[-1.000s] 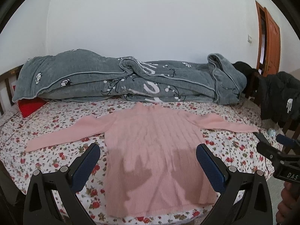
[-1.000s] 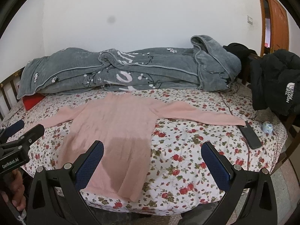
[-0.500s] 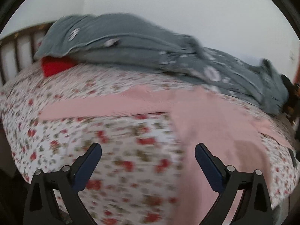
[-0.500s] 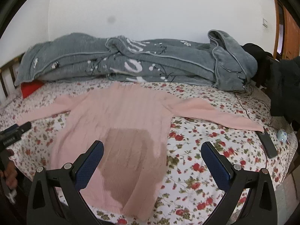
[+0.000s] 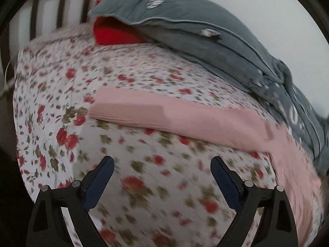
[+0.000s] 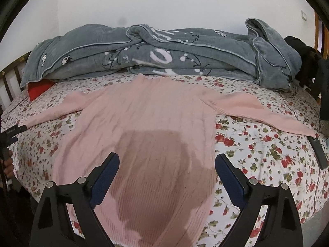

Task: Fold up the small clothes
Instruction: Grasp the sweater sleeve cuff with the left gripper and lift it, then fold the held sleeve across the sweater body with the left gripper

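Nearest in the left wrist view, the left hand-held gripper [image 5: 161, 175] is held with its jaws spread wide and nothing between them, above bare flowered bedsheet [image 5: 51, 107]. Just beyond it lies the cuff end of the left sleeve [image 5: 127, 109] of the pink sweater [image 6: 148, 127], flat on the sheet and apart from the pads. The view is blurred, so finer detail of the cuff cannot be told.

The right hand-held gripper [image 6: 167, 170] is likewise wide and empty, held over the lower body of the sweater, where a darker shadow is cast. The sweater is spread face-flat in the middle of the bed, hem toward the near edge, neck toward the far side, both sleeves stretched outward.

No fold is made yet, so the step in hand is judged to be the reach for the left sleeve. The next move would call for the left jaws to be brought down over the cuff, closed on it, and the sleeve carried across the body.

A dark remote [image 6: 318, 152] is seen near the right sleeve's end. Farther back, a gray blanket [image 6: 164, 53] is heaped along the far side, with a red pillow [image 5: 115, 33] tucked beneath it. Behind are a slatted headboard [image 5: 61, 2] and a white wall [image 6: 164, 2].
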Tool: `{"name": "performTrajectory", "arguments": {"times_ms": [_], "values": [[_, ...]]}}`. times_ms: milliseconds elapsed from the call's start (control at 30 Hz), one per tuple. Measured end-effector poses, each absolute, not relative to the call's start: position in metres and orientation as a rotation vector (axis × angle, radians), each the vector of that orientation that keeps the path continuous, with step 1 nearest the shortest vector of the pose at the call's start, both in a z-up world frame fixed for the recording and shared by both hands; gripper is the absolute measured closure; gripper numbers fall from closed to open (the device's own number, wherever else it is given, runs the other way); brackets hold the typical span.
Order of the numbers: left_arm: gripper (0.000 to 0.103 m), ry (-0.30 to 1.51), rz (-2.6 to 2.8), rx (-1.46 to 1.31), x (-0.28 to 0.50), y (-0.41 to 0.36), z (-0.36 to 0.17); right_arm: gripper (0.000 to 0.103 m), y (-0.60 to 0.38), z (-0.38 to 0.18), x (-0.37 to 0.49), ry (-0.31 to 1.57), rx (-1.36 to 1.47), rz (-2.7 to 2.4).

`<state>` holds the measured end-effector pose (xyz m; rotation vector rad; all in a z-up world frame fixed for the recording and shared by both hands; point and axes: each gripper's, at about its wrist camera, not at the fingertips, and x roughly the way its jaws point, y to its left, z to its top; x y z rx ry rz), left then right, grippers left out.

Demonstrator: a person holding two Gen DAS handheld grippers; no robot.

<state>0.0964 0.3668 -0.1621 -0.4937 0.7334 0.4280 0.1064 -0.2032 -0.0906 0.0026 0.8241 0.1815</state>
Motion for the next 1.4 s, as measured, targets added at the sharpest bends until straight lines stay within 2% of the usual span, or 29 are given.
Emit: {"name": "performTrajectory", "arguments": {"times_ms": [267, 433, 533, 567, 633, 833, 1033, 1233, 1400], "values": [[0.027, 0.680, 0.473, -0.648, 0.108, 0.417, -0.181, 0.009, -0.208, -0.102, 0.123, 0.861, 0.021, 0.150], [0.044, 0.661, 0.526, -0.734, 0.122, 0.441, -0.188, 0.010, -0.214, -0.103, 0.139, 0.864, 0.076, 0.141], [0.073, 0.662, 0.571, -0.760, 0.124, 0.450, -0.188, 0.010, -0.219, -0.103, 0.145, 0.869, 0.083, 0.142], [0.088, 0.667, 0.574, -0.749, 0.127, 0.451, -0.185, 0.010, -0.220, -0.103, 0.147, 0.868, 0.081, 0.138], [0.097, 0.672, 0.599, -0.718, 0.130, 0.451, -0.177, 0.010, -0.225, -0.103, 0.150, 0.869, 0.081, 0.128], [0.097, 0.619, 0.540, -0.532, 0.156, 0.404, -0.115, 0.013, -0.238, -0.094, 0.156, 0.854, 0.107, 0.134], [0.097, 0.564, 0.341, -0.377, 0.206, 0.297, -0.049, 0.013, -0.259, -0.077, 0.167, 0.799, 0.104, 0.157], [0.097, 0.566, 0.137, -0.276, 0.252, 0.168, -0.024, 0.013, -0.298, -0.067, 0.193, 0.770, 0.115, 0.139], [0.097, 0.615, 0.002, -0.227, 0.286, 0.063, -0.033, 0.013, -0.339, -0.068, 0.210, 0.745, 0.136, 0.118]]}}
